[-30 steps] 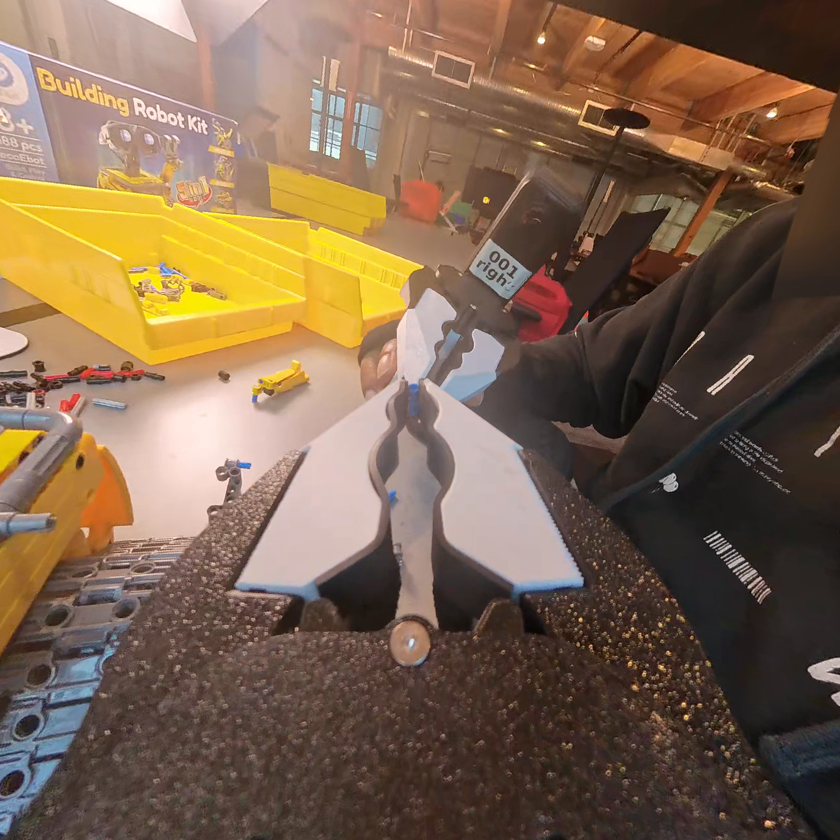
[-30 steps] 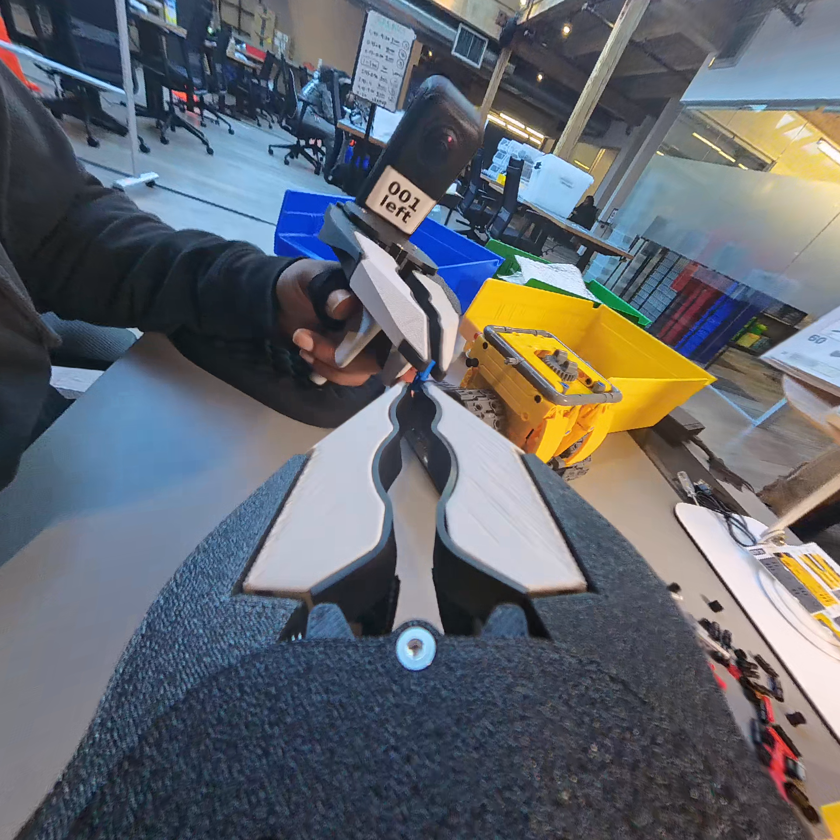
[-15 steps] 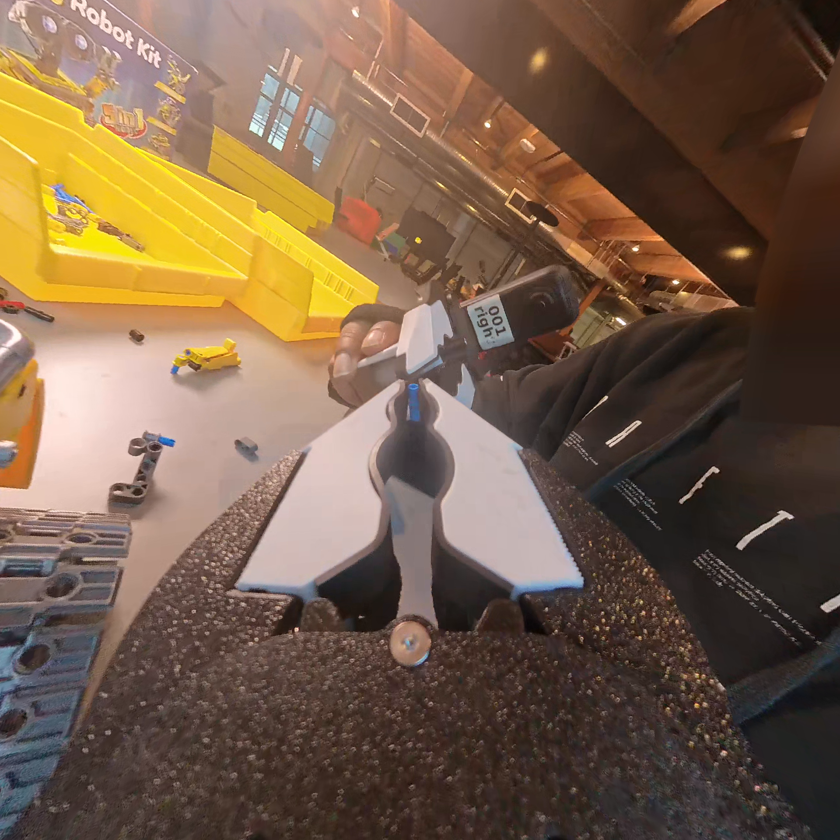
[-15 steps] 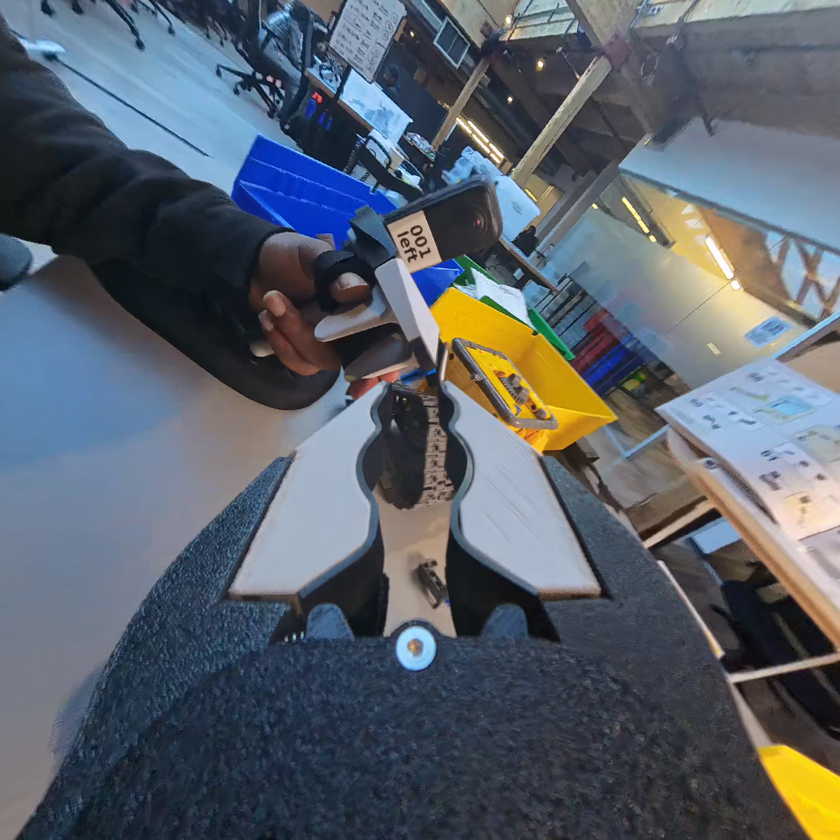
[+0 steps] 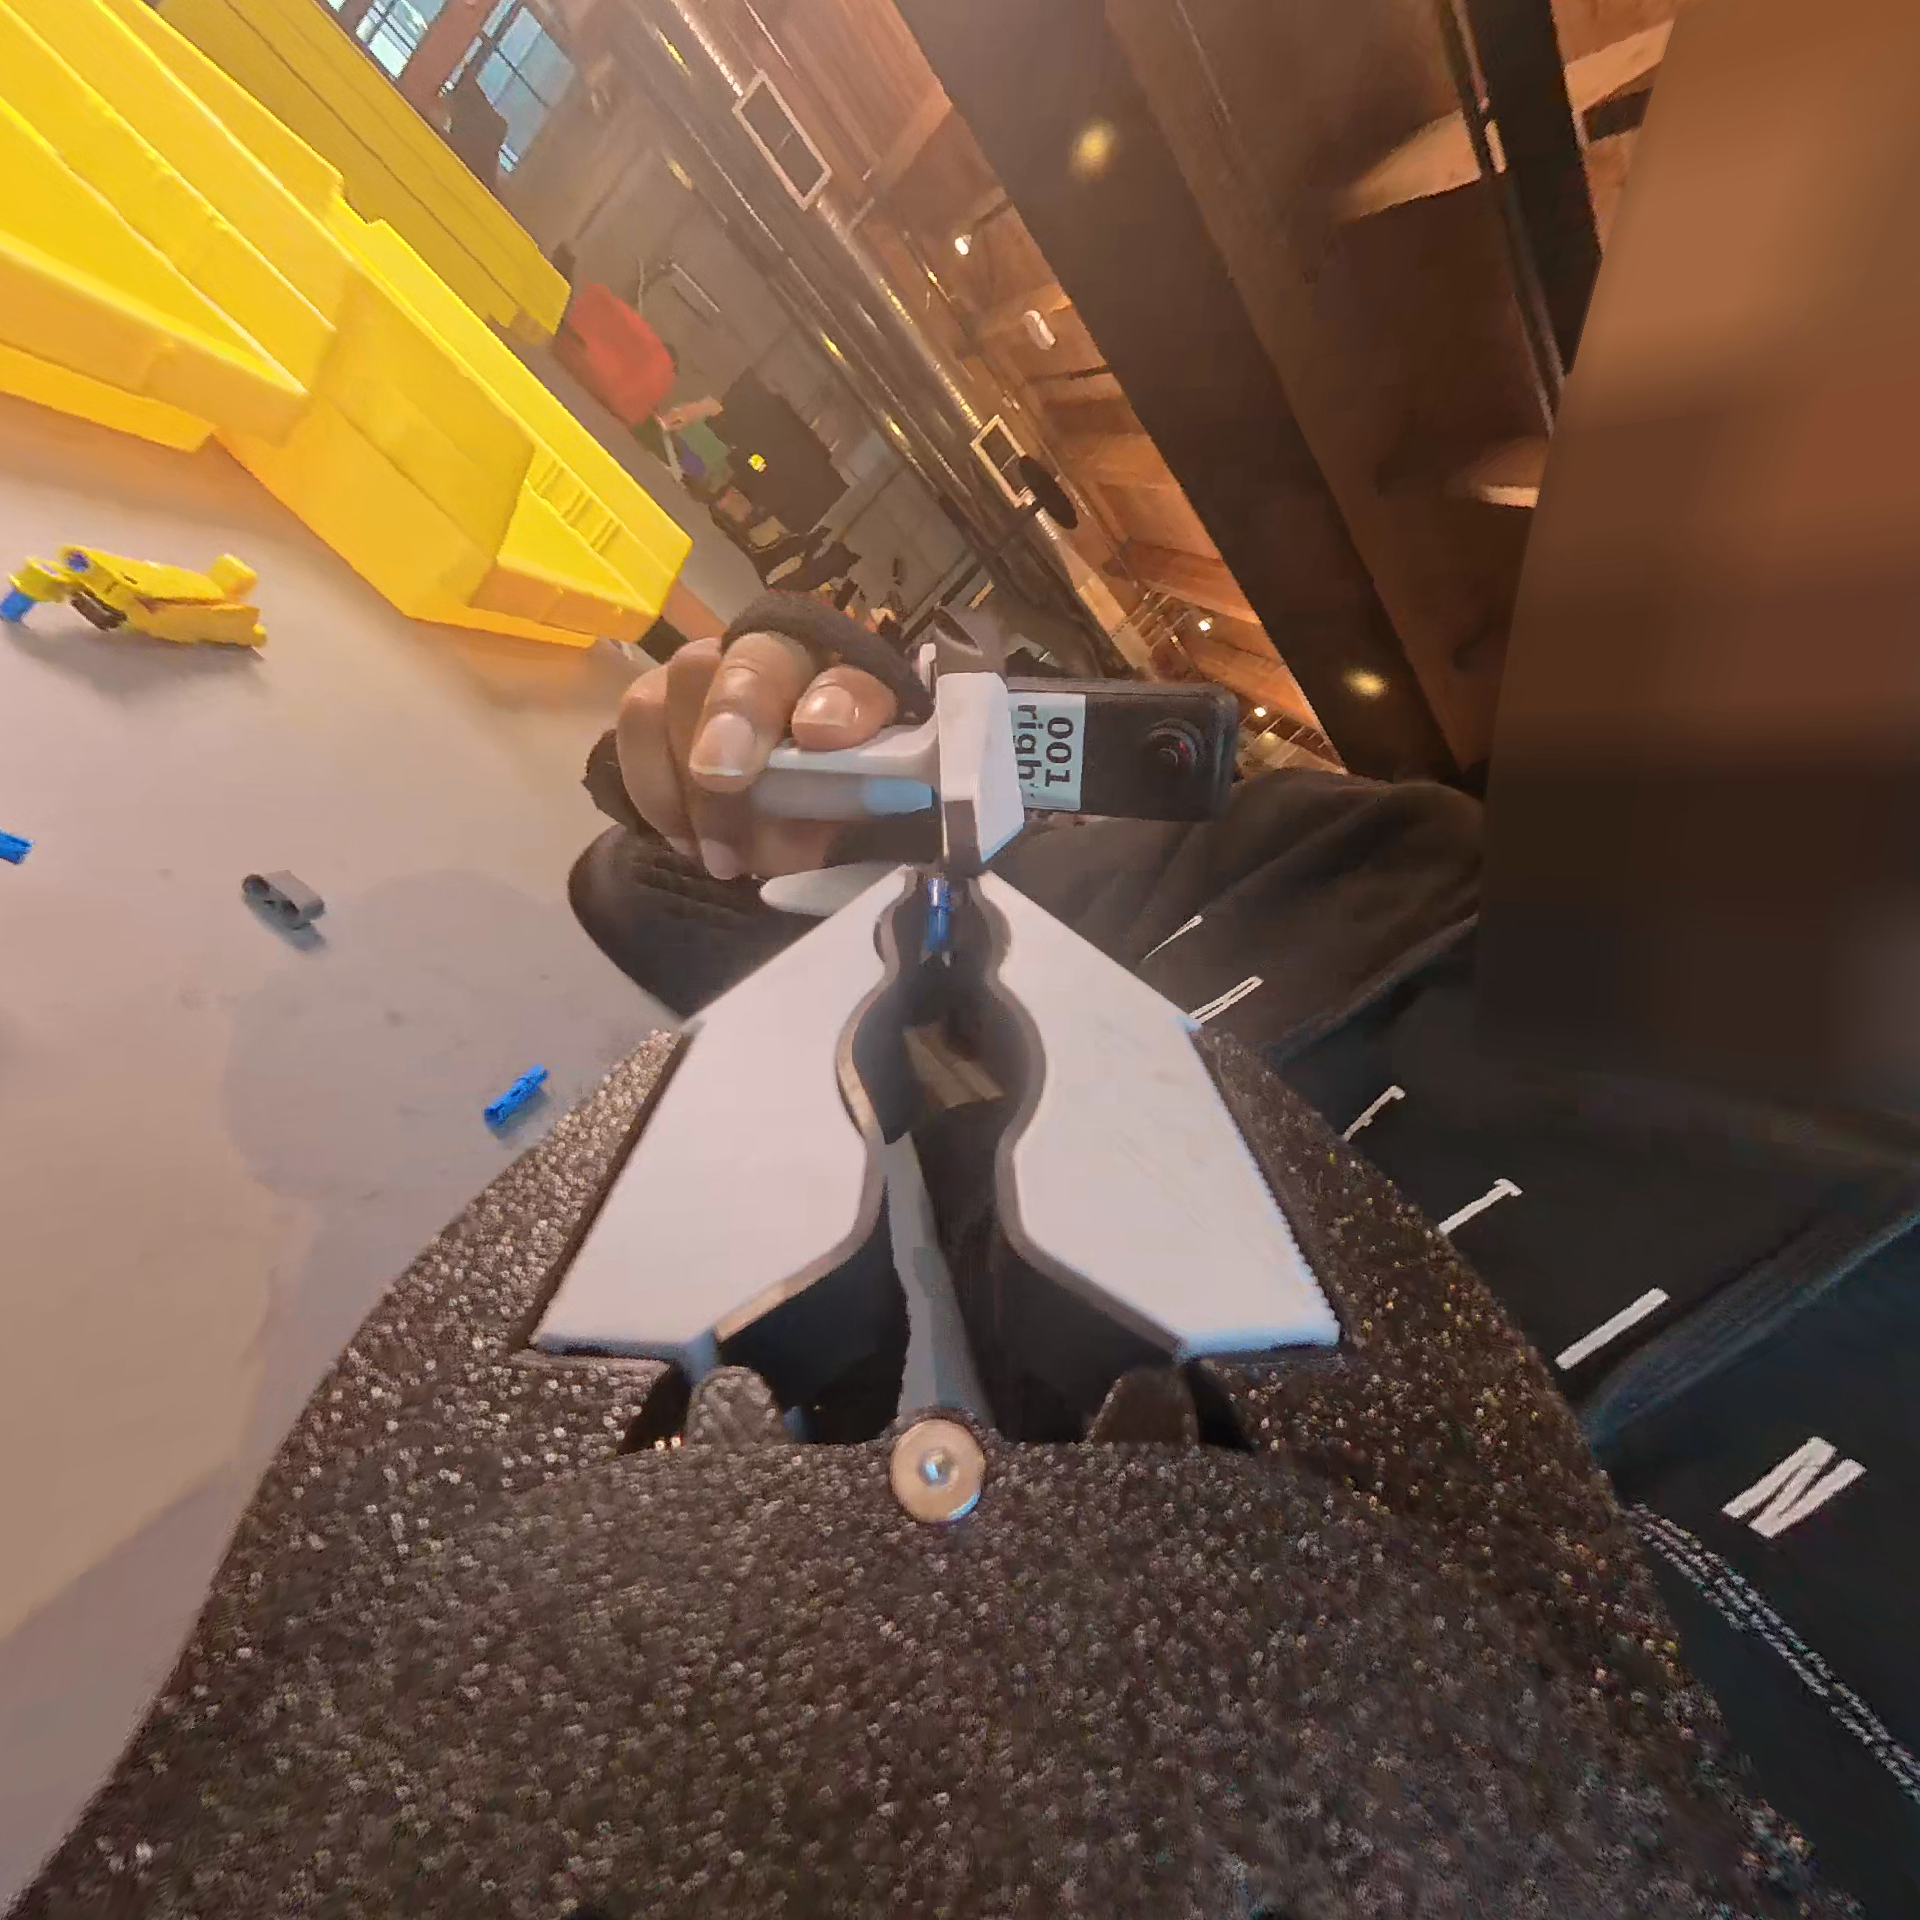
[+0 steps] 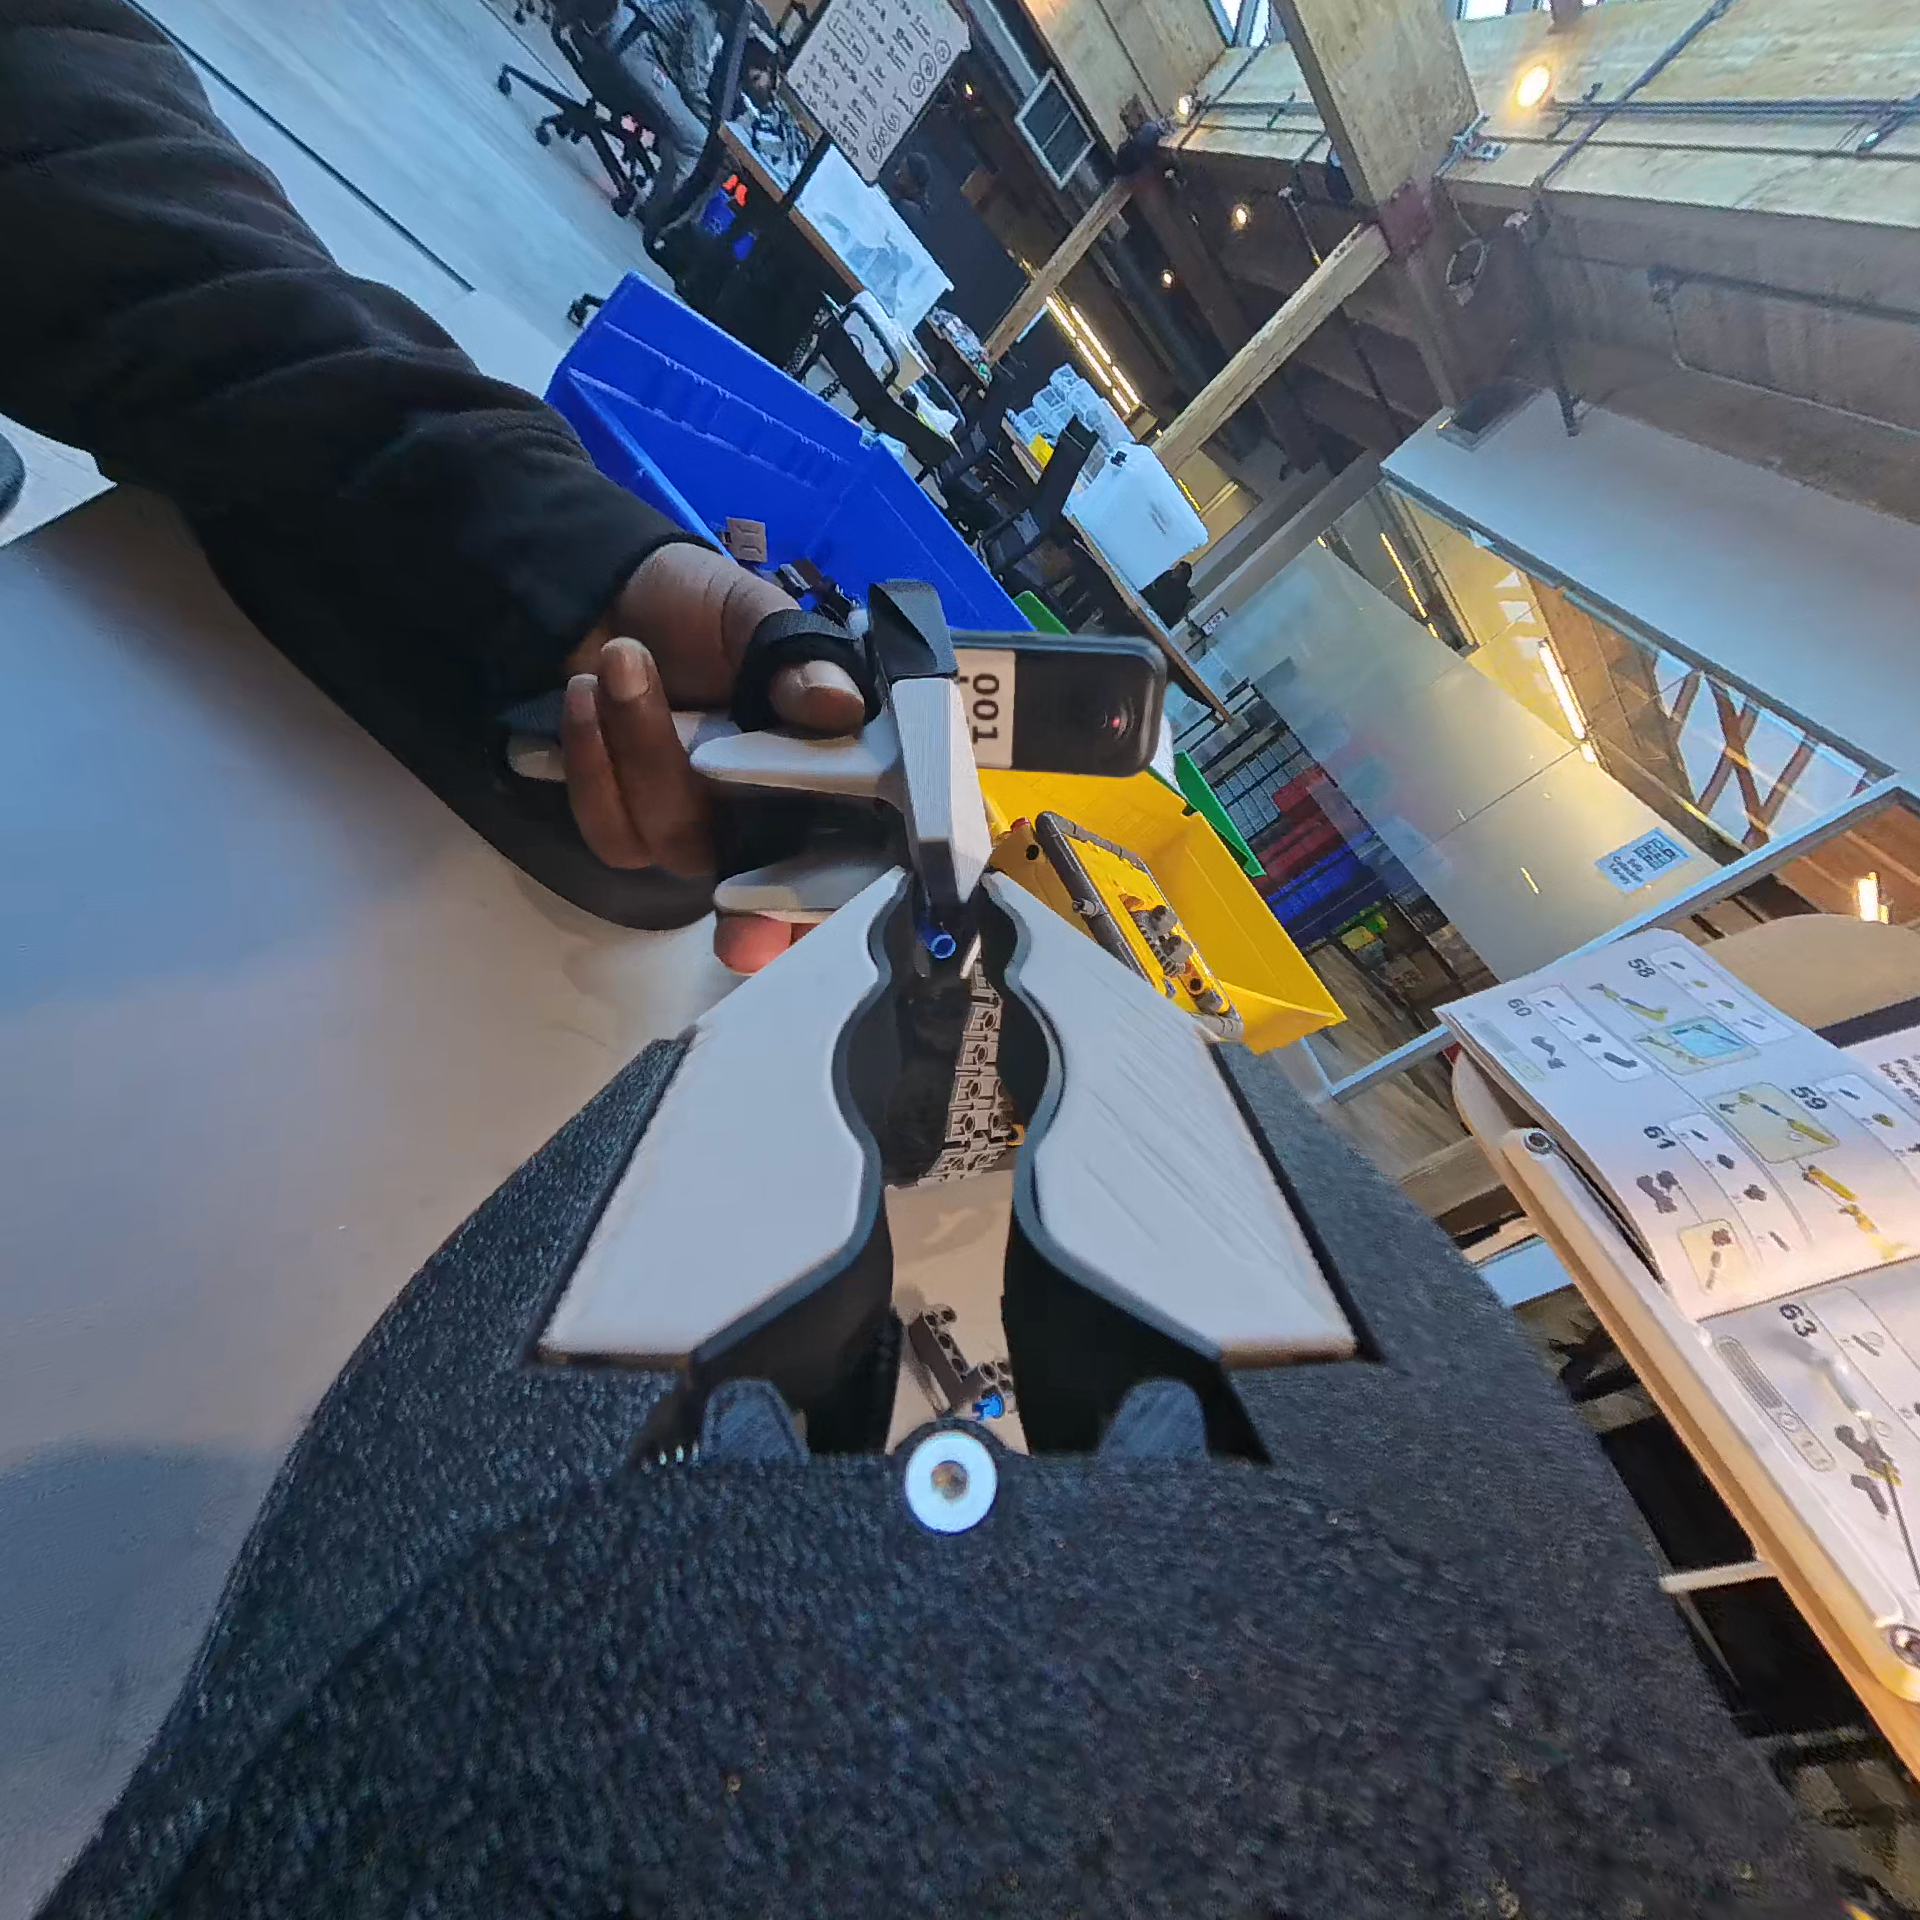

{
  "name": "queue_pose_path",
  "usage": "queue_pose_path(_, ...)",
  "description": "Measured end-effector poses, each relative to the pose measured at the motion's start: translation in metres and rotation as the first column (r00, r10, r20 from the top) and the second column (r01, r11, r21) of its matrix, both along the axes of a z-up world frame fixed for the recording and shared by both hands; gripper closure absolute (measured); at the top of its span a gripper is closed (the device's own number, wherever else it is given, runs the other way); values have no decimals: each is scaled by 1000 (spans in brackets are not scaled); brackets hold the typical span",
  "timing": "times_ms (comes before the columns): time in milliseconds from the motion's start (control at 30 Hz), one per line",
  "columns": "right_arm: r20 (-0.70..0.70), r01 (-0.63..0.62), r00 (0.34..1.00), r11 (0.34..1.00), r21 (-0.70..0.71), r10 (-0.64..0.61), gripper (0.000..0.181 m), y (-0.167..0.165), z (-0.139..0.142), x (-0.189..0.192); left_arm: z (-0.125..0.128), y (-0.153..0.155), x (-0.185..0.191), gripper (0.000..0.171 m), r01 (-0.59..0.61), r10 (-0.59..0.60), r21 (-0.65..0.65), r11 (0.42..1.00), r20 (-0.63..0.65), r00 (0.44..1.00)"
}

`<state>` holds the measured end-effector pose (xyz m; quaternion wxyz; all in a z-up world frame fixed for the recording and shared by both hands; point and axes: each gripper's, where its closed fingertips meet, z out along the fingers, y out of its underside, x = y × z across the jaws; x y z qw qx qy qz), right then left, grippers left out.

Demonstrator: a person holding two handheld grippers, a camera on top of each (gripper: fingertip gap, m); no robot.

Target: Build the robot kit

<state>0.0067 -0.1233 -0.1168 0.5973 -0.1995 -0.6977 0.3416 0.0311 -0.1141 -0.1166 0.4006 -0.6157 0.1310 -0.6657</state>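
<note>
The left tongs (image 5: 940, 916) are seen almost shut on a small blue pin (image 5: 938, 925), held up above the bench (image 5: 260, 987) near its front edge. The right tongs (image 6: 943, 902), kept clear of it half a second ago, have been brought tip to tip; a narrow gap is left, and a grip cannot be told. Farther back, a yellow tracked model (image 6: 1127, 920) is seen.

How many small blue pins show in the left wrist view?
3 pins: one in the left gripper's tips, one on the table beside it, one at the left edge. Others may be hidden.
</note>
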Motion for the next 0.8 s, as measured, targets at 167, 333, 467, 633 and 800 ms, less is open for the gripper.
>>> queue_pose_path(167, -7, -3, 1000, 1000, -19, 3, 173, 2, 4, 2, 5, 0, -5, 162, 31, -25, -54, 998, 101, 995)
queue_pose_path(333, -7, -23, 1000, 999, -43, 22, 176, 2, 6, 4, 8, 0, -7, 162, 27, -21, -49, 998, 119, 993)
queue_pose_path(467, -8, -35, 999, 997, -67, 34, 178, 3, 9, 6, 10, 0, -12, 168, 16, -10, -43, 999, 129, 992)
queue_pose_path(633, -8, -41, 999, 996, -82, 40, 180, 2, 9, 7, 10, 0, -11, 167, 14, -9, -38, 999, 126, 992)
queue_pose_path(800, -23, -60, 998, 994, -91, 58, 180, -1, 12, 9, 13, -4, -10, 168, 30, -28, -19, 999, 129, 991)
